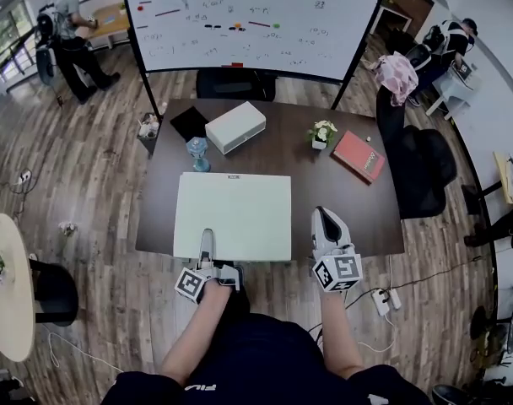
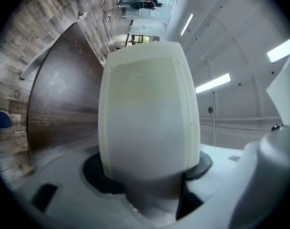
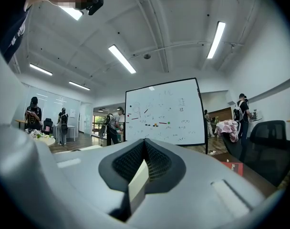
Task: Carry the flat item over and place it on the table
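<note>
- The large white flat rectangular board lies flat on the dark brown desk. Its near edge sits at the desk's front rim, and I cannot tell whether it is flush or slightly over.
- The left gripper reaches over that near edge. In the left gripper view one broad cream finger fills the middle with no gap showing, so I judge the fingers clamped on the board's edge.
- The right gripper rests just beside the board's right side. Its fingers are pressed together on nothing, so it gives the board no support.
- Risk on letting go: if the edge does overhang, a backward pull as the fingers part could drag the board toward the person and off the rim.
- Risk from a one-sided grip: the hold is left of the board's middle, so any lift or twist would swing the far right corner across the desk.
- Risk from pushing forward: the small pale-blue glass ornament stands just beside the board's far left corner, with the white rectangular box near behind it. A shove to seat the board deeper could tip the ornament.
- Safest, I judge, is to open the fingers straight, without sliding.
</note>
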A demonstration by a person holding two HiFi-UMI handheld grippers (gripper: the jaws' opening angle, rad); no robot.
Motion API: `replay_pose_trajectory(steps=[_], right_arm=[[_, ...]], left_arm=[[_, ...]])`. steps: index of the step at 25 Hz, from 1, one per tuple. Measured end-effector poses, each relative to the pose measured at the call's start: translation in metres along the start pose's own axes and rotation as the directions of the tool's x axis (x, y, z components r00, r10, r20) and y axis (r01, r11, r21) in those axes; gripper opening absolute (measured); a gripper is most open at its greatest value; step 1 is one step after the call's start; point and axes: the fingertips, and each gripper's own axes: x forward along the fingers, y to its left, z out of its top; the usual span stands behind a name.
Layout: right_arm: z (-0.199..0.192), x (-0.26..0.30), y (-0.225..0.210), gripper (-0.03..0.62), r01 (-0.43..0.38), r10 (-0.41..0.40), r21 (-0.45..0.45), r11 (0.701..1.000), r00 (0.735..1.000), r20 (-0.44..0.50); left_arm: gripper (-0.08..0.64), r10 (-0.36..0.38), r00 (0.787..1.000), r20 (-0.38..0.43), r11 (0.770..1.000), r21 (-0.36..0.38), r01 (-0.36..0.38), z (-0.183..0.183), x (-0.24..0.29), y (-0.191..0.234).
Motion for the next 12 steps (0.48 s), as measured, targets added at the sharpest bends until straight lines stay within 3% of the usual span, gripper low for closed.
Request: replay_pose_trajectory(steps=[9,12], right_arm=[[0.005,0.072,-0.021,0.008,0.007,-0.007,0.012,1.000,1.000,0.004],[0.000,0.087,-0.027,0.008,0.014,-0.014,0.024,1.000,1.000,-0.007]], left_arm=[[0.286,0.130,0.991,-0.021,0.991,0.026,-0.129,0.003,0.067,0.069],[0.285,0.142,0.990,-0.012,0.990,-0.005,-0.142,0.003,0.084,0.088]])
